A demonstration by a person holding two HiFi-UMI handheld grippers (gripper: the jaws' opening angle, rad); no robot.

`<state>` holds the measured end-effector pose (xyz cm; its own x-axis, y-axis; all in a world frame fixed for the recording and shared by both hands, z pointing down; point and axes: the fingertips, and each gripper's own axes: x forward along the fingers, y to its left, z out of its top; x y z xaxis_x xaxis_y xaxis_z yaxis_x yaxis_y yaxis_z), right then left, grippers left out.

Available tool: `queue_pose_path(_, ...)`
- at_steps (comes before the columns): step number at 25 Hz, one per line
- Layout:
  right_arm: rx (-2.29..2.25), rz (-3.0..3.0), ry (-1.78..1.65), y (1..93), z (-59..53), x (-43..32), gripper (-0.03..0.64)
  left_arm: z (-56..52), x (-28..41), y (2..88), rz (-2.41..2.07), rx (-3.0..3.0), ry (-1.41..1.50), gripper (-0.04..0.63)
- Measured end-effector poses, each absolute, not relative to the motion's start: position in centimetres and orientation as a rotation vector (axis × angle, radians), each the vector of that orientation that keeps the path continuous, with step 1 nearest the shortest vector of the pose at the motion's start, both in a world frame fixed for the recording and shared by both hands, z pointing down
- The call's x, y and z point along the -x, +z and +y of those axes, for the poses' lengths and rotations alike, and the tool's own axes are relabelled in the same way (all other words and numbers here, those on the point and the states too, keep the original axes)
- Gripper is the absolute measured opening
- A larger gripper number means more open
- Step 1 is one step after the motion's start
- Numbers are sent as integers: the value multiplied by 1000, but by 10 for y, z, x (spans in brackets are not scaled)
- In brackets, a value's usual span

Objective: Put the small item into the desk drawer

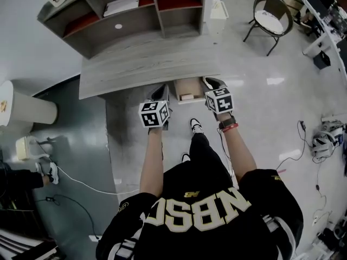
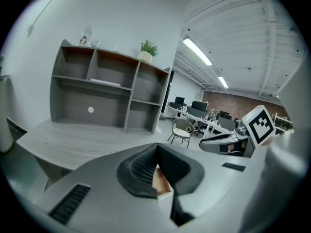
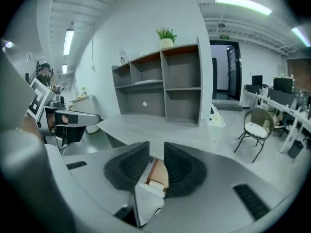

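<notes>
The desk drawer [image 1: 191, 85] stands pulled out below the grey desk's [image 1: 146, 64] front edge. A small cream item [image 1: 186, 97] lies inside it, near the front. My left gripper [image 1: 160, 93] hovers at the drawer's left side, fingertips together and empty. My right gripper [image 1: 213, 83] hovers at the drawer's right side. In the right gripper view the right gripper [image 3: 156, 145] is open, with the drawer [image 3: 160, 171] and the small item [image 3: 156, 184] seen below through the gap, untouched. In the left gripper view the left gripper [image 2: 156, 147] is shut above the drawer [image 2: 163, 183].
A grey shelf unit [image 1: 124, 15] stands at the back of the desk. A chair [image 1: 271, 15] is on the floor to the far right, and a white cylinder bin [image 1: 27, 110] is to the left. Cables [image 1: 81, 183] run over the floor. The person's shoe [image 1: 196, 125] is below the drawer.
</notes>
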<state>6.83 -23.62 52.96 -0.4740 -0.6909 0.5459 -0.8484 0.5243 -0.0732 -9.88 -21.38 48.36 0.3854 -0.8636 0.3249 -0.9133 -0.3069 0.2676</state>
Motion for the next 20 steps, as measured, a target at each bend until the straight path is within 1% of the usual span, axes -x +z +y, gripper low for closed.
queue_pose_path(10,-1404,-2456,412,444,-211,-73,86,-191,95,410,-1596,-2349,55,12)
queue_pose_path(20,-1508,-2551,333,392,-188,-82,46,-171,90,361,-1635,-2465,2,12)
